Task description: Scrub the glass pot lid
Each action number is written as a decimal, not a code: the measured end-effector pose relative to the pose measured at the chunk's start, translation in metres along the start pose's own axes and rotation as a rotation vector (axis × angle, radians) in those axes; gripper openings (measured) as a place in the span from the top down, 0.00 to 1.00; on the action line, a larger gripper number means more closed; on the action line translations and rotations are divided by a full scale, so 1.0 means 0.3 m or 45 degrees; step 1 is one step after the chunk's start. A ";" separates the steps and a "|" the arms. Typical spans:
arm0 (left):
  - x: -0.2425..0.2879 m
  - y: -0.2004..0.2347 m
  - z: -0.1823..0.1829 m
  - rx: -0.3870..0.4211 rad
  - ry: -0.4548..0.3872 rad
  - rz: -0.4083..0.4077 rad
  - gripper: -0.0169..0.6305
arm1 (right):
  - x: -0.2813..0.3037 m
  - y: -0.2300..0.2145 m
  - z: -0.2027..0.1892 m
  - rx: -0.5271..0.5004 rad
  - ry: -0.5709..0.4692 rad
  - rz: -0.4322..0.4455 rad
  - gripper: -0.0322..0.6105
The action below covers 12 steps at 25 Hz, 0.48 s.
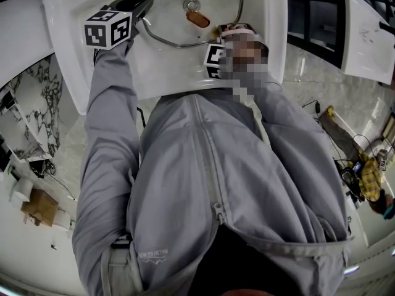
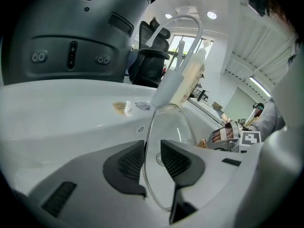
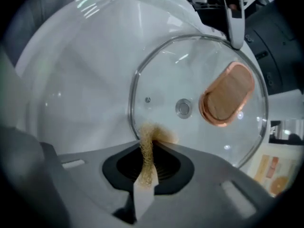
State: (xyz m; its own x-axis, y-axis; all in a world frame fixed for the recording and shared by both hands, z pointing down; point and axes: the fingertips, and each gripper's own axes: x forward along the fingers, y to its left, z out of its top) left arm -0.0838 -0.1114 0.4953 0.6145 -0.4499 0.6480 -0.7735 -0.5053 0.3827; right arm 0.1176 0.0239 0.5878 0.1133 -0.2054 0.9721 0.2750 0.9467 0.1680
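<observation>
The glass pot lid (image 1: 185,26) with a steel rim and a copper-coloured handle (image 1: 198,19) is over the white sink. My left gripper (image 1: 143,11) is shut on the lid's left rim; in the left gripper view the rim (image 2: 148,141) runs edge-on between the dark pads (image 2: 127,163). My right gripper (image 1: 223,34) is at the lid's near right edge, shut on a tan scrub pad (image 3: 148,160). The pad's frayed tip touches the lid's rim (image 3: 137,127). In the right gripper view the lid (image 3: 190,70) and handle (image 3: 228,101) show whole, with the left gripper (image 3: 235,18) at its far edge.
The white sink basin (image 1: 265,17) lies under the lid, its drain (image 3: 183,107) seen through the glass. A curved faucet (image 2: 183,56) rises behind the basin. A marble counter (image 1: 308,73) borders the sink on the right. My grey jacket fills the lower head view.
</observation>
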 end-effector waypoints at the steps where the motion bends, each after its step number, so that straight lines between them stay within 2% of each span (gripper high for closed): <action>1: -0.001 0.004 0.001 -0.004 -0.002 0.007 0.82 | -0.003 0.012 0.029 0.015 -0.030 0.063 0.90; 4: 0.003 0.007 0.000 -0.020 -0.001 0.020 0.82 | -0.031 0.048 0.145 0.133 -0.194 0.289 0.90; 6: 0.004 0.008 -0.001 -0.025 -0.005 0.024 0.82 | -0.086 0.046 0.237 0.212 -0.364 0.395 0.90; 8: -0.003 0.014 -0.001 -0.026 -0.018 0.041 0.82 | -0.165 0.019 0.311 0.274 -0.523 0.422 0.90; 12: -0.039 0.018 0.034 -0.042 -0.099 0.125 0.82 | -0.322 -0.065 0.330 0.396 -0.719 0.329 0.90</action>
State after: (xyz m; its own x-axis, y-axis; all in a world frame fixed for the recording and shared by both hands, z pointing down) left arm -0.0936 -0.1164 0.4830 0.5446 -0.5523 0.6311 -0.8345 -0.4322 0.3419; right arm 0.0069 0.0499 0.5069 -0.3991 0.1169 0.9094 0.0101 0.9923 -0.1231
